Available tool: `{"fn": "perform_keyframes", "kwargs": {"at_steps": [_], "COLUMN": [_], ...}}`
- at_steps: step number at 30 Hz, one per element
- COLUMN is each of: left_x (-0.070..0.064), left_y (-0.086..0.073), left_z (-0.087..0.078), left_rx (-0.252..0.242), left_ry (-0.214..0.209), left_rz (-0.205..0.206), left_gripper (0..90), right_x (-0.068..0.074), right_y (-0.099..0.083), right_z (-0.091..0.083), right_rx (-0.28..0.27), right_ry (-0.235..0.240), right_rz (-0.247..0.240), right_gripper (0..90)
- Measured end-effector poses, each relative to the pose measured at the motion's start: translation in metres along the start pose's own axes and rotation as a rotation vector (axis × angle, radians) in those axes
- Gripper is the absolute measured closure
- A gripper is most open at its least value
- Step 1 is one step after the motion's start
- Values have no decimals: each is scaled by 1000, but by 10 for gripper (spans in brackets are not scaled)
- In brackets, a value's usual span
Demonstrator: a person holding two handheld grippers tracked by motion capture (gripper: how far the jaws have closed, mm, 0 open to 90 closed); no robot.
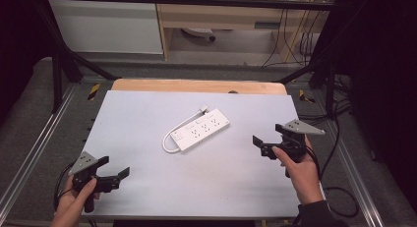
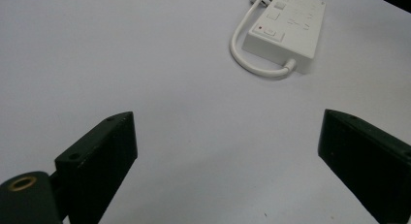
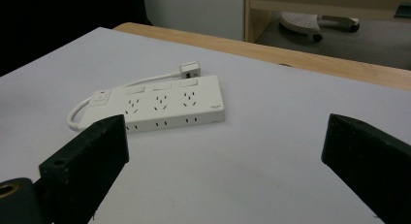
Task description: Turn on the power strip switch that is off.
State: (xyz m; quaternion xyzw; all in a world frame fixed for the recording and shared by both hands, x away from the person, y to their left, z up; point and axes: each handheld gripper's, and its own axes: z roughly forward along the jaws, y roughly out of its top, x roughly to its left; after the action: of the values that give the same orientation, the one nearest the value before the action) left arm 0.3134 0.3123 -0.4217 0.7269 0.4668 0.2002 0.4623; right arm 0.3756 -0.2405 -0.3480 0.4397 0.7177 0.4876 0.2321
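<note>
A white power strip [image 1: 201,129] lies flat in the middle of the pale grey table [image 1: 147,109], its short white cable [image 1: 169,141] looping from one end back along its side to a plug [image 1: 203,109]. In the left gripper view the power strip [image 2: 286,27] sits far off at upper right. In the right gripper view the power strip [image 3: 167,107] lies ahead, left of centre. My left gripper [image 1: 114,168] hovers near the table's front left corner, open and empty. My right gripper [image 1: 266,137] is at the right side, open, with nothing between its jaws.
A wooden strip [image 1: 196,85] borders the table's far edge. Black frame bars [image 1: 64,65] and cables [image 1: 339,138] flank the table. A light wooden cabinet [image 1: 221,15] stands behind, with a chair base under it.
</note>
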Motion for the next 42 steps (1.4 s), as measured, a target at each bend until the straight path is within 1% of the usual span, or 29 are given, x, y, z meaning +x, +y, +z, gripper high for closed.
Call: {"fn": "perform_keyframes", "kwargs": {"at_steps": [8, 10, 14, 17, 19, 24, 36, 38, 42], "left_x": [0, 0, -2, -2, -2, -2, -1, -1, -1], "left_y": [0, 0, 0, 0, 0, 0, 0, 0, 0], "left_z": [0, 1, 2, 2, 2, 2, 1, 1, 1], "left_rx": [3, 2, 14, 15, 16, 17, 18, 19, 19], "left_ry": [1, -3, -9, -9, -4, -7, -2, -2, -1], "left_rz": [-3, -3, 3, -1, -3, -7, -12, -12, -12], "left_gripper": [68, 68, 68, 68, 68, 68, 68, 68, 68], "right_x": [1, 2, 1, 1, 2, 3, 11, 12, 16], "right_y": [8, 11, 16, 20, 23, 27, 37, 38, 39], "right_z": [4, 4, 5, 8, 10, 13, 24, 25, 30], "right_rx": [2, -3, -11, -8, -10, -10, -2, 0, 4], "right_ry": [-4, -17, -18, -18, -12, -11, 12, 14, 19], "right_rz": [-9, -16, -4, -6, -6, -13, -44, -41, -58], "right_gripper": [32, 32, 33, 33, 32, 31, 30, 30, 29]}}
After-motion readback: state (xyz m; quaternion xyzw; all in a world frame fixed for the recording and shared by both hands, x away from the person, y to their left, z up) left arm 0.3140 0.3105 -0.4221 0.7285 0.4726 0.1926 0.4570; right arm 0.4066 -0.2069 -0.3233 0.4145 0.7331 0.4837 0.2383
